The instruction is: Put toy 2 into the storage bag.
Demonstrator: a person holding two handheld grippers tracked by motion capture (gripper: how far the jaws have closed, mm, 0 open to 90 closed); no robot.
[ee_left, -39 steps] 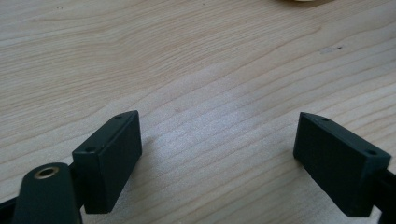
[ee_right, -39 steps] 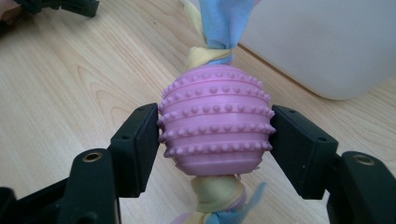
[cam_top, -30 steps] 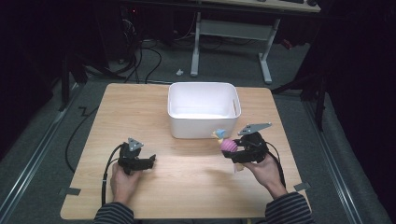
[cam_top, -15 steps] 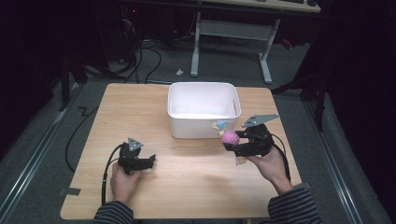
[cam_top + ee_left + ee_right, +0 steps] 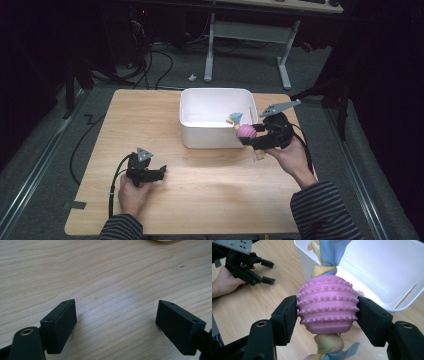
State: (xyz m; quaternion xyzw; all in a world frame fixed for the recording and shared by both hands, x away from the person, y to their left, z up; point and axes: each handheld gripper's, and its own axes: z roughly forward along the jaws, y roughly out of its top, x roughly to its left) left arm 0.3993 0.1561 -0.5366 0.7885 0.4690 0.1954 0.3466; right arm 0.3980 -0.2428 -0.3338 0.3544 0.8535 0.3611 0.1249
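Note:
A pink knobbly ball toy [image 5: 327, 305] with blue and yellow cloth tails [image 5: 328, 252] is clamped between the jaws of my right gripper [image 5: 327, 315]. In the high view the right gripper [image 5: 250, 136] holds the pink toy [image 5: 246, 131] lifted at the right front corner of the white bin [image 5: 190, 127], its blue tail over the rim. My left gripper [image 5: 160, 172] rests on the wooden table [image 5: 210, 185] at the front left. Its jaws stand wide apart in the left gripper view [image 5: 116, 323], with bare wood between them.
The white bin's inside [image 5: 384, 270] looks bare apart from something small and pink at its wall. A cable [image 5: 114, 182] trails from the left gripper toward the front edge. Beyond the table stand a desk frame [image 5: 285, 65] and floor cables [image 5: 150, 65].
My right gripper has risen with the pink toy and moved closer to the bin's corner. The left gripper has stayed where it was.

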